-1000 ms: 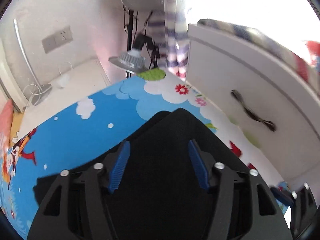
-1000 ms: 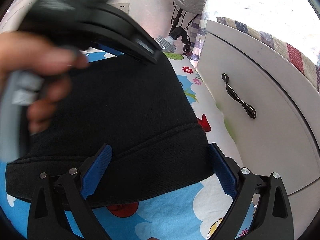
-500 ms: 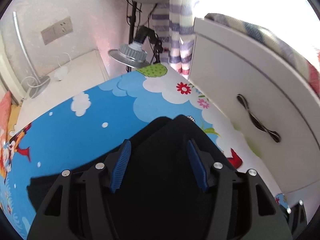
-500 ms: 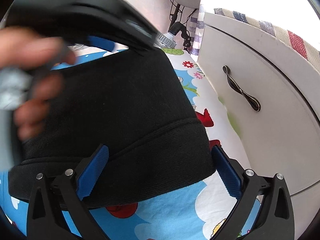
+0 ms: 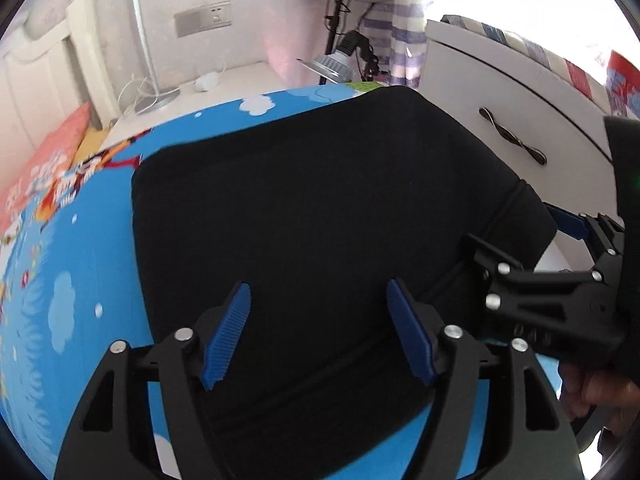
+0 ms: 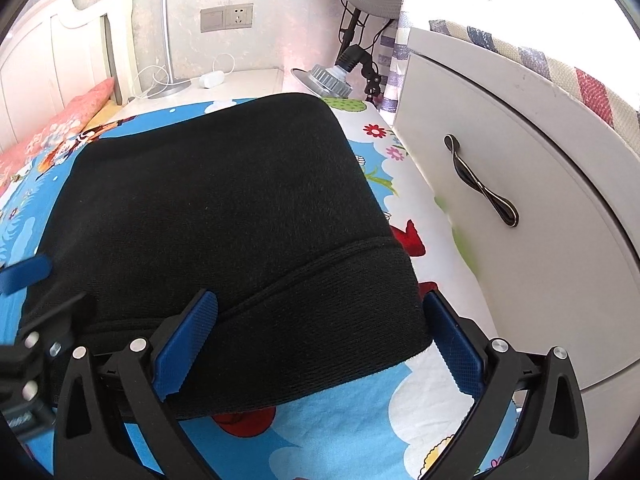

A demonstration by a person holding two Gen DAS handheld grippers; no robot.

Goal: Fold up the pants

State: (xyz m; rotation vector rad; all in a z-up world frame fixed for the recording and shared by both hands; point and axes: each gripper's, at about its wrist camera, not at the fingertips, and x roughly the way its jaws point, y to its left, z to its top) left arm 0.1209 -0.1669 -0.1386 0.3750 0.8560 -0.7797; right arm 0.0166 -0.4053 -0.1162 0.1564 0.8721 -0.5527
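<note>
The black pants (image 6: 224, 216) are lying folded compactly on the cartoon-print bed sheet (image 6: 360, 440); left tongs (image 5: 318, 330) and right tongs (image 6: 320, 344) are being held open, empty; folding is judged nearly complete.

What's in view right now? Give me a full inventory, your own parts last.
pants: one, black, folded flat on the sheet, ribbed band nearest the right gripper
sheet: one, blue cartoon print, under the pants
cabinet: one, white with dark handle, right of the sheet
lamp: one, silver clamp type, beyond the pants
wall socket: one, grey, back wall
pillow: one, pink, far left
left gripper: one, black with blue pads, jaws open above the pants
right gripper: one, same build, jaws open over the ribbed band
</note>
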